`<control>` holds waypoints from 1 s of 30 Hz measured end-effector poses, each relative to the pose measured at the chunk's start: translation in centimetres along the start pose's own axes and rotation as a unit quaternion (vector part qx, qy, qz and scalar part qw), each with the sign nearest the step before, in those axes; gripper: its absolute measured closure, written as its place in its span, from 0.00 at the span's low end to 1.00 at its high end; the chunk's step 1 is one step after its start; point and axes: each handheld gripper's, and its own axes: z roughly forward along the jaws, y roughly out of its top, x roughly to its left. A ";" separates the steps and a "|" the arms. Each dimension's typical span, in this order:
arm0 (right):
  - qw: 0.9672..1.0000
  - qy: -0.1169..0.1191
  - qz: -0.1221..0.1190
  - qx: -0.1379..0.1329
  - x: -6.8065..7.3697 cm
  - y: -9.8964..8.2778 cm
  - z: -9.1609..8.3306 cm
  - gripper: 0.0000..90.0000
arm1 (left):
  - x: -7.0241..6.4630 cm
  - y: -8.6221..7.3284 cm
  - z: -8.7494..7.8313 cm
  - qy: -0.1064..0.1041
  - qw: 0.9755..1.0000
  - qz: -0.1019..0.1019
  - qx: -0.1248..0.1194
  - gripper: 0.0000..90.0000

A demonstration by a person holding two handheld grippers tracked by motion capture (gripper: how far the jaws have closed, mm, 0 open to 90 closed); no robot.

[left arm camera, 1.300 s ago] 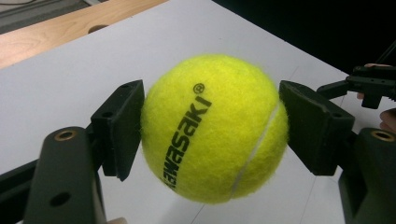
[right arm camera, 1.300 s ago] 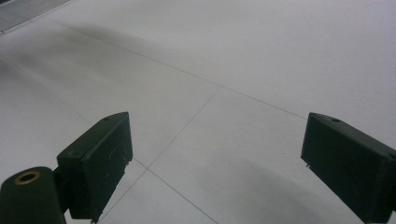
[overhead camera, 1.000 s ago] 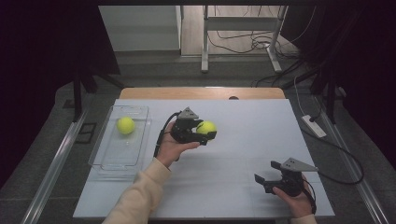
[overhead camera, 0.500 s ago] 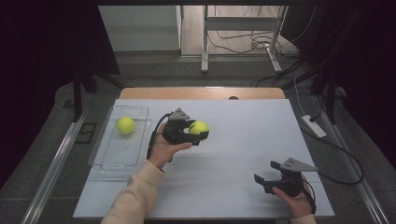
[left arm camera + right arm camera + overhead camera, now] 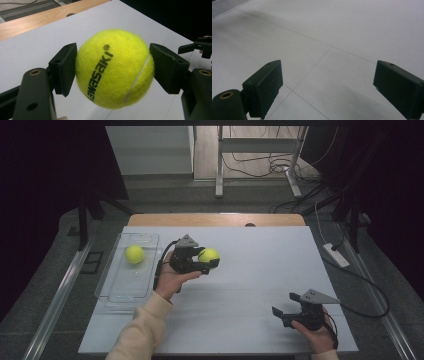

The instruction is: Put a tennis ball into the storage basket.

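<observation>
Between my left gripper's point(image 5: 112, 70) jaws sits the tennis ball point(image 5: 114, 68), pinched above the tabletop point(image 5: 250, 285); my right gripper point(image 5: 284, 306) rests spread.

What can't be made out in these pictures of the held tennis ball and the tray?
- Held tennis ball: in the left gripper view the left claw pads cover its two sides, and its far side faces away.
- Clear tray: in the high view it is too small to tell whether the second ball touches a wall.
- Right claw: in the high view the hand covers its rear, and the bottom edge cuts the wrist.
</observation>
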 end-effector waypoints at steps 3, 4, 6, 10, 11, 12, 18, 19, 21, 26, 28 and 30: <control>1.000 0.000 0.000 0.000 0.0 0.0 0.0 0.10 | 0.2 0.0 -0.2 0.002 1.000 -0.002 -0.002 0.30; 1.000 0.000 0.000 0.000 0.0 0.0 0.0 0.10 | 0.2 0.0 -0.2 0.002 1.000 -0.002 -0.002 0.30; 1.000 0.000 0.000 0.000 0.0 0.0 0.0 0.10 | 0.2 0.0 -0.3 0.003 1.000 -0.002 -0.003 0.30; 1.000 0.000 0.001 0.000 -0.1 0.0 0.0 0.10 | 0.4 0.0 -0.6 0.005 1.000 -0.003 -0.005 0.30; 1.000 -0.001 0.001 0.000 -0.1 0.0 0.0 0.10 | 0.5 0.0 -0.7 0.006 1.000 -0.004 -0.005 0.30; 1.000 -0.001 0.001 0.001 -0.1 0.0 0.0 0.10 | 0.6 0.0 -0.8 0.007 1.000 -0.005 -0.006 0.30; 1.000 -0.002 0.001 0.000 -0.1 0.0 0.0 0.10 | 1.0 -0.1 -1.3 0.011 1.000 -0.008 -0.008 0.30; 1.000 -0.002 0.001 0.000 -0.1 0.0 0.0 0.10 | 1.0 -0.1 -1.4 0.011 1.000 -0.009 -0.009 0.30; 1.000 -0.002 0.001 0.000 -0.1 0.0 0.0 0.10 | 1.2 -0.2 -1.5 0.013 1.000 -0.009 -0.010 0.30; 1.000 -0.001 0.001 0.001 0.0 0.0 0.0 0.10 | 1.5 -0.3 -2.0 0.019 1.000 -0.012 -0.014 0.30; 1.000 -0.001 0.000 0.001 0.0 0.0 0.0 0.10 | 1.6 -0.3 -2.1 0.018 1.000 -0.013 -0.015 0.30; 1.000 0.000 0.001 0.001 0.0 0.0 0.0 0.10 | 1.6 -0.3 -2.3 0.020 1.000 -0.014 -0.017 0.30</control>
